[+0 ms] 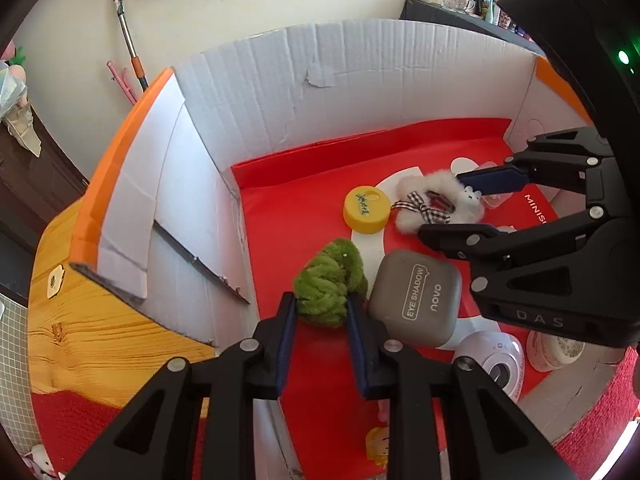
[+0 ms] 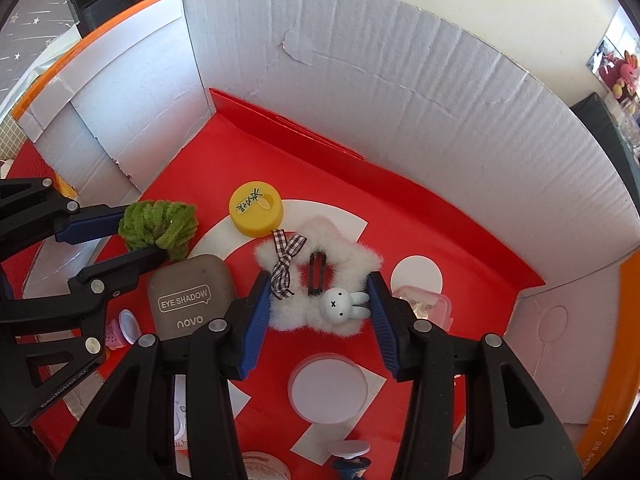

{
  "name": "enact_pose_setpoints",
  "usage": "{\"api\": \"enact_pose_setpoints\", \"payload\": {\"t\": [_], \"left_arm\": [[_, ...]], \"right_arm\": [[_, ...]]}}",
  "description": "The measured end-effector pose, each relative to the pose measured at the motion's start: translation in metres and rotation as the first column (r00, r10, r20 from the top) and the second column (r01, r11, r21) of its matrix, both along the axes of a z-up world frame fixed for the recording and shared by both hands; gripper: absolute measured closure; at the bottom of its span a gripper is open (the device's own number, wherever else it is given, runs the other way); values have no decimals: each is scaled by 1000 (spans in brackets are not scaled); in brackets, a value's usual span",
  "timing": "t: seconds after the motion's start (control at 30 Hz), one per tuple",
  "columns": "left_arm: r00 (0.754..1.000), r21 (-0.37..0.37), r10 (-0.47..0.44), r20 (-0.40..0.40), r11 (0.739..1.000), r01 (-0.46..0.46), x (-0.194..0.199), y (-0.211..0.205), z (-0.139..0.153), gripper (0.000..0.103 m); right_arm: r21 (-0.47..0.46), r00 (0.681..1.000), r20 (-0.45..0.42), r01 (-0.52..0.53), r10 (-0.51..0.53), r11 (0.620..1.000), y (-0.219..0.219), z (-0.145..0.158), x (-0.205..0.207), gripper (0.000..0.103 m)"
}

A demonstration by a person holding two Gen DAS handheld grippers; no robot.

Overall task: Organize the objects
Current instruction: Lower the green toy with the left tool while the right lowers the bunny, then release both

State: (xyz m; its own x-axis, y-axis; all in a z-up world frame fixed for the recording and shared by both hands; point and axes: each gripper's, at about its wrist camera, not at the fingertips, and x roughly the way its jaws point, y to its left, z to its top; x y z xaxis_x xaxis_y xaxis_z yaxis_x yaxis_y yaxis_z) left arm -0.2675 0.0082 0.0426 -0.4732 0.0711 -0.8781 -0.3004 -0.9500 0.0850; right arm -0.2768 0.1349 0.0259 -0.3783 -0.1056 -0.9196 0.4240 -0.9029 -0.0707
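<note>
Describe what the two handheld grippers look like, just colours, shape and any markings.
Both are black plastic scissor-style linkages with silver rivets and ribbed dark blue finger pads. The left gripper shows "GenRobot.AI" lettering on its side in the right wrist view. The right gripper carries raised "DAS" lettering and a round black housing with a green light.

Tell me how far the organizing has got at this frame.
Done: cannot tell; several items already lie in the cardboard box. In hand: left gripper clamps the green yarn bundle; right gripper straddles the white fluffy hair clip. Left: cannot tell where the yellow cap and eye shadow case should go.
</note>
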Motion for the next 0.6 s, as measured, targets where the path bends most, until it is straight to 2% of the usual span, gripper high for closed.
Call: {"api": "enact_pose_setpoints", "payload": {"t": [0.2,0.5,0.6], "left_arm": [[1000,17,5,0,1000,-5,3,2,1,72],[1000,22,2,-5,1000,-2,8,5,3,71],[1000,28,5,-12,1000,-4,8,4,6,67]], "right_arm": [[2,1000,-1,1,-1,1000,3,0,8,57],[3,1000,-3,1,-1,1000,8,2,23,55],[0,1000,-8,6,-6,1000,10,4,28,55]]}}
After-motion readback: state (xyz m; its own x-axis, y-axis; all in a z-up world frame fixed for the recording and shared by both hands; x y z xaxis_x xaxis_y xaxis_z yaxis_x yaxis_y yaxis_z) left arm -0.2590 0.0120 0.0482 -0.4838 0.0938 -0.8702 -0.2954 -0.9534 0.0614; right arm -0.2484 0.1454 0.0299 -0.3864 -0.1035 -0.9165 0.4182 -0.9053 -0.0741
